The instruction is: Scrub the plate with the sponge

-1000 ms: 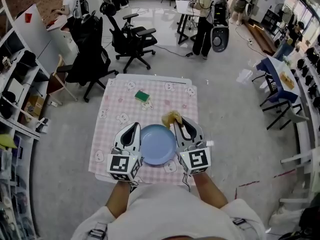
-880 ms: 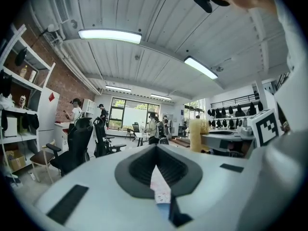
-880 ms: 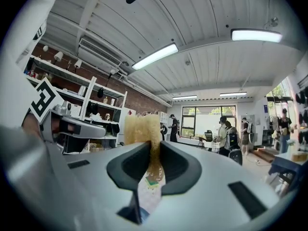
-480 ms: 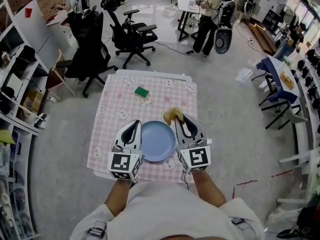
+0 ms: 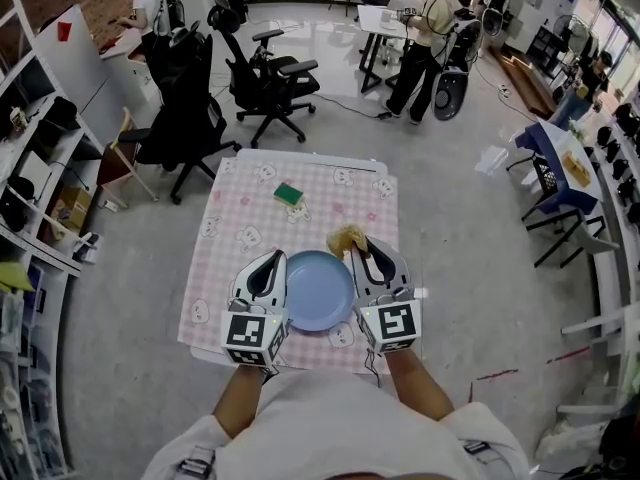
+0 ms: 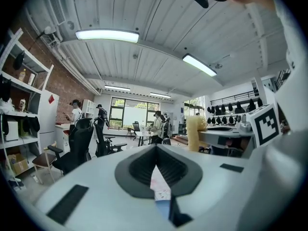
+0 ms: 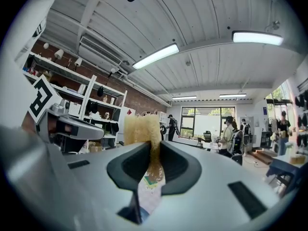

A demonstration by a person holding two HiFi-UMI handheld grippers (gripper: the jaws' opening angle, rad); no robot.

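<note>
Held nearly the same spots as a second before, with left gripper (image 5: 270, 255) and right gripper (image 5: 358, 248) either side of the blue plate (image 5: 318, 290), lower centre of the pink table (image 5: 230, 218). Kept left jaws pressed together, empty. Clamped a yellow sponge (image 5: 346, 237) in the right jaws, just off the plate's upper right rim.

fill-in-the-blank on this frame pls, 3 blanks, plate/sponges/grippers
1. The yellow sponge is clamped in the gripper on the person's ___ side.
2. The plate lying between the two grippers is ___ in colour.
3. The loose sponge on the far half of the tablecloth has a ___ top.

Missing words: right; blue; green
</note>
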